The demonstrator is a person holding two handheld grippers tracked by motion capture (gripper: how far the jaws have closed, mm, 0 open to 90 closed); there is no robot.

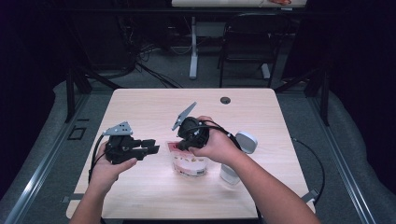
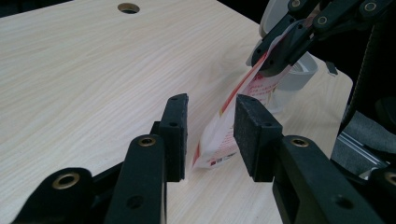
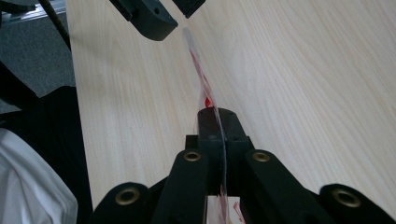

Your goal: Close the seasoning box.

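Between right tongs (image 3: 215,122) — pouch (image 2: 224,135) stands upright, top edge pinched.

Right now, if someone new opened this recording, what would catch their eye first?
Most striking is the red-and-white pouch standing near the middle of the wooden table, its top edge pinched in the shut right gripper. Just left of it, the left gripper is open, with its jaws lined up on the pouch's side edge but apart from it. A white bottle stands behind the right hand.
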